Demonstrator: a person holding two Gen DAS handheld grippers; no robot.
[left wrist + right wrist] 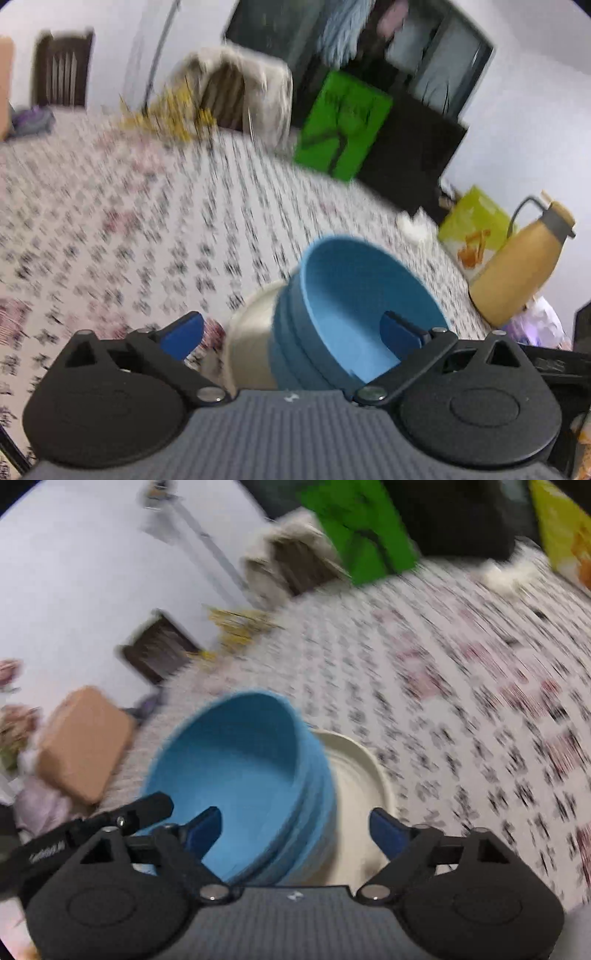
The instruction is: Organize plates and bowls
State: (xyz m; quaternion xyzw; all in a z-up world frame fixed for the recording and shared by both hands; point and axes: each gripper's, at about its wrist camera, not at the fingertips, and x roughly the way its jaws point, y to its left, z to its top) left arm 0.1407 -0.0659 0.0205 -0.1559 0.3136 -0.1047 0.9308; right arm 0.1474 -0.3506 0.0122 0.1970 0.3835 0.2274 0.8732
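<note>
Blue bowls (354,295) nested in a stack, standing on a cream plate (354,771) on the patterned tablecloth (129,229), close in front of both claws. In the left wrist view, stack seen between the fingers of the left claw (291,332): right blue pad inside the top bowl's mouth, left pad out over the cloth beside the plate, neither pressing on anything, jaws spread wide and holding nothing. In the right wrist view, right claw (295,830) likewise wide open and empty: left pad over the bowl's hollow, right pad above the plate's rim. Tan jug (517,266) near the table's right edge, a green box (343,125) at the far edge, a brown box (85,742) toward the left edge. Much motion blur throughout.
</note>
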